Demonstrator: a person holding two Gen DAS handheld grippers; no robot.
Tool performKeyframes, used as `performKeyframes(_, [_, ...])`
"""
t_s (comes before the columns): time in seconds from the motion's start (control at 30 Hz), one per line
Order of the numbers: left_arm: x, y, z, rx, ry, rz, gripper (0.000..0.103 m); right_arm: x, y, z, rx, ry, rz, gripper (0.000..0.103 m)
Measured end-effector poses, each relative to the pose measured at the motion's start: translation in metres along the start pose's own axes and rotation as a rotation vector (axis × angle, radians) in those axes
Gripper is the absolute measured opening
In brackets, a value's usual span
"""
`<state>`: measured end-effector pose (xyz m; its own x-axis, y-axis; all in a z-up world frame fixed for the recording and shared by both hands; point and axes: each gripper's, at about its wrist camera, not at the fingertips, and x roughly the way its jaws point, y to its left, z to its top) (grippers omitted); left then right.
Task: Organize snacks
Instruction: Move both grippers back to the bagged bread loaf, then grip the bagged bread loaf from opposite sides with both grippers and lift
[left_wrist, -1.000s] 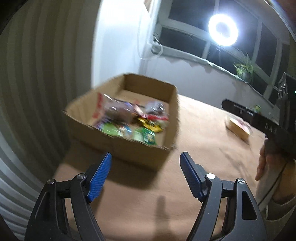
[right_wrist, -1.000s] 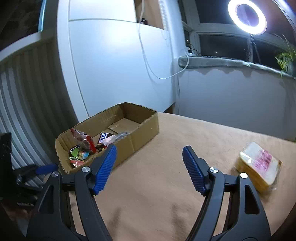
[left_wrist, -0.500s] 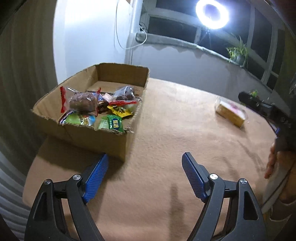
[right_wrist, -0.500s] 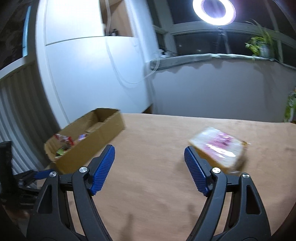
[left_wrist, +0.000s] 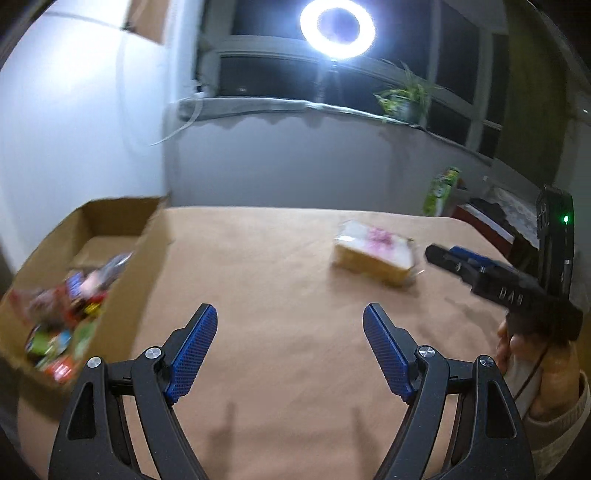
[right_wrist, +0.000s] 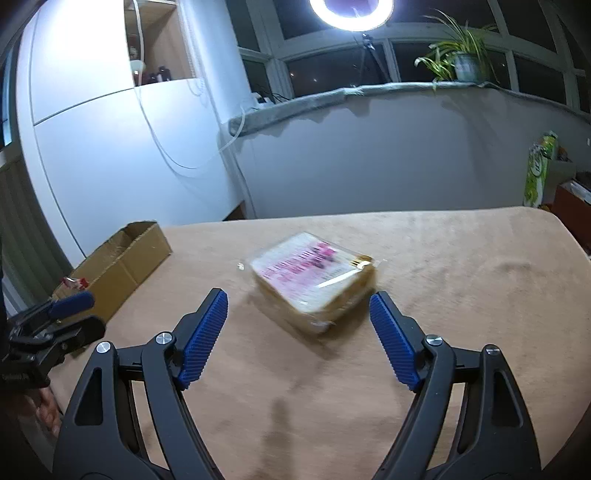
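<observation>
A wrapped bread packet with pink print (right_wrist: 312, 280) lies alone on the tan table (right_wrist: 461, 280), just ahead of my open, empty right gripper (right_wrist: 297, 332). It also shows in the left wrist view (left_wrist: 373, 254). An open cardboard box (left_wrist: 110, 266) holds several colourful snack packets (left_wrist: 70, 314) at the table's left edge; it shows in the right wrist view (right_wrist: 122, 266) too. My left gripper (left_wrist: 288, 343) is open and empty over the table, right of the box. The right gripper (left_wrist: 458, 258) appears there beside the bread.
A white wall and grey window ledge (right_wrist: 369, 99) run behind the table. A ring light (left_wrist: 337, 27) and potted plant (right_wrist: 456, 59) stand at the window. A green carton (right_wrist: 537, 170) stands beyond the table's right edge.
Both grippers have swung right, away from the box. The right gripper has come close to the bread packet, which now lies near its fingers. Both stay open.
</observation>
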<state>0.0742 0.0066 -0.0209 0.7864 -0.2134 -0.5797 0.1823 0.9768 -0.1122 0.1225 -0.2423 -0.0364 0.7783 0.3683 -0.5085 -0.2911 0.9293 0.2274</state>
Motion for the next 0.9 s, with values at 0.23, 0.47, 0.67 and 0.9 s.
performKeyframes(0.23, [0.051,-0.023,0.029,0.101,0.029,-0.080,0.082,0.009,-0.013,-0.002,0.018,0.064,-0.041,0.086])
performKeyframes(0.47, [0.119,-0.041,0.045,0.439,0.154,-0.125,0.082,0.043,-0.020,-0.002,0.021,0.205,-0.045,0.087])
performKeyframes(0.67, [0.159,-0.051,0.040,0.591,0.232,-0.236,0.082,0.069,-0.012,0.000,-0.043,0.280,-0.024,0.081])
performKeyframes(0.9, [0.154,-0.063,0.036,0.657,0.230,-0.341,0.064,0.077,-0.008,0.003,-0.069,0.294,-0.015,0.052])
